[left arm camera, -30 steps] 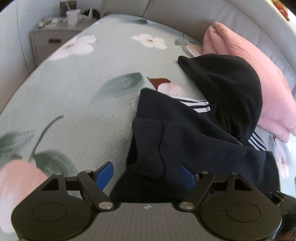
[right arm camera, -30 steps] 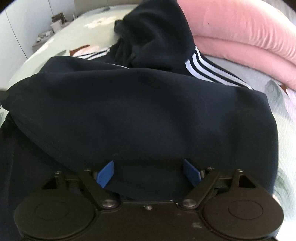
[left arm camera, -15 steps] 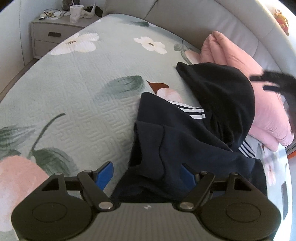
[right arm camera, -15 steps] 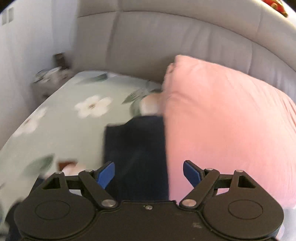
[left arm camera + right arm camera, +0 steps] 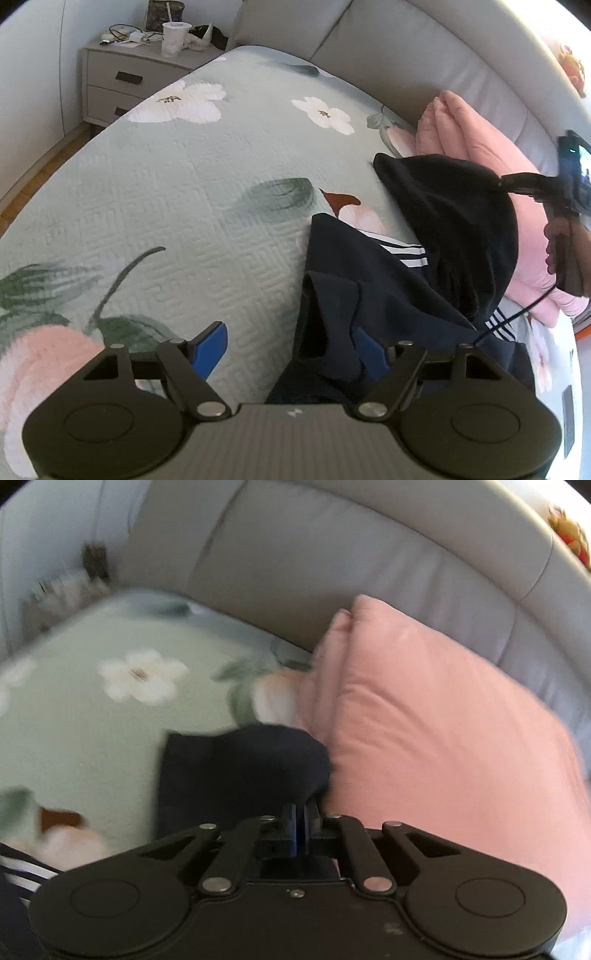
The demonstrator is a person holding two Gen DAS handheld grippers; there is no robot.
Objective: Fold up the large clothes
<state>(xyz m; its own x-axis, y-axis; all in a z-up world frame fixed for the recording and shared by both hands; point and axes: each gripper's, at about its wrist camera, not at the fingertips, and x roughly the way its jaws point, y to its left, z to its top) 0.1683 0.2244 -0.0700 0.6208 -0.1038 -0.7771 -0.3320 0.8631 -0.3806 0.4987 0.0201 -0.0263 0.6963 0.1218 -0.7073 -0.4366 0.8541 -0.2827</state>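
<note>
A dark navy hoodie [image 5: 380, 295] with white sleeve stripes lies bunched on the green floral bedspread [image 5: 166, 192]. Its hood [image 5: 454, 214] lies against the pink pillow. My left gripper [image 5: 291, 345] is open, and a fold of the hoodie's near edge lies against its right finger. My right gripper [image 5: 297, 825] is shut on the hood [image 5: 240, 771], next to the pink pillow [image 5: 436, 738]. In the left wrist view the right gripper's body [image 5: 565, 192] shows at the far right above the hood.
A grey padded headboard [image 5: 424, 62] curves behind the bed. A grey nightstand [image 5: 125, 81] with a cup and clutter stands at the far left corner. Pink pillows [image 5: 461, 129] lie along the headboard on the right.
My right gripper left the hoodie's body, moved up to the hood and closed on it. My left gripper rose slightly and stayed open at the hoodie's near edge.
</note>
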